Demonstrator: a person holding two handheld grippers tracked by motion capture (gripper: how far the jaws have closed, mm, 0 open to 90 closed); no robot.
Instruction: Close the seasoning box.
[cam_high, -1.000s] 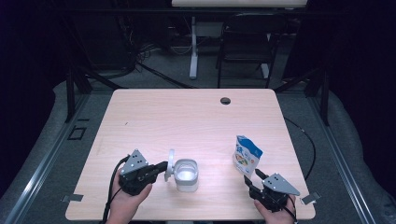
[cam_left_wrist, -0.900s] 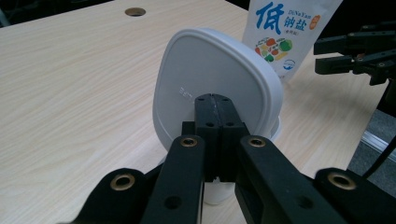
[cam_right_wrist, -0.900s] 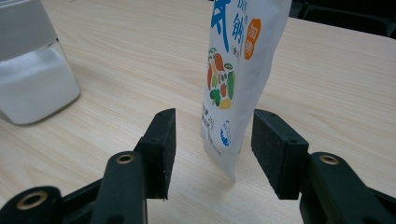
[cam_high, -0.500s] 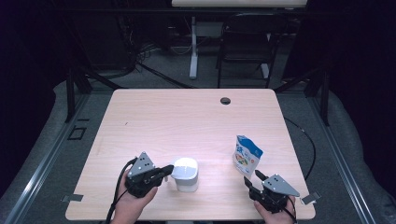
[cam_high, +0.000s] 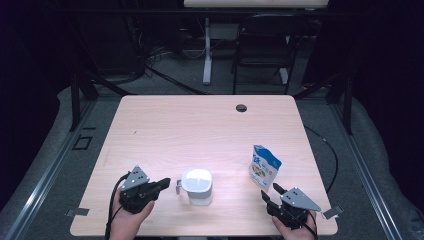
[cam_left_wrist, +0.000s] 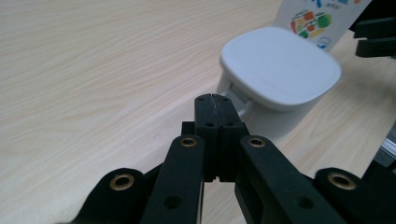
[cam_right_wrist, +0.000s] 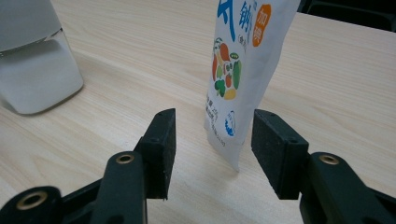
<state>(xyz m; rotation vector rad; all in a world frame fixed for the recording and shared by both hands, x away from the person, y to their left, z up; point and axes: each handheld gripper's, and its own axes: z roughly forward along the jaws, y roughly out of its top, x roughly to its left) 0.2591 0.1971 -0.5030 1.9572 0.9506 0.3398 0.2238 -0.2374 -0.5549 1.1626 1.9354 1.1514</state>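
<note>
The worktop (cam_high: 200, 130) is pale wood in a dark room. Nearest me, my left gripper (cam_high: 164, 183) is clenched on nothing, its tips just short of the tab on the white box (cam_high: 197, 186). A second ago the lid stood up on its hinge; now it lies flat on the box, so I judge the closing done. My right gripper (cam_high: 273, 192) hangs released, jaws spread, facing the upright pouch (cam_high: 264, 167), whose bottom corner (cam_right_wrist: 229, 149) sits just ahead of the gap. Grasping it looks like my next step.
</note>
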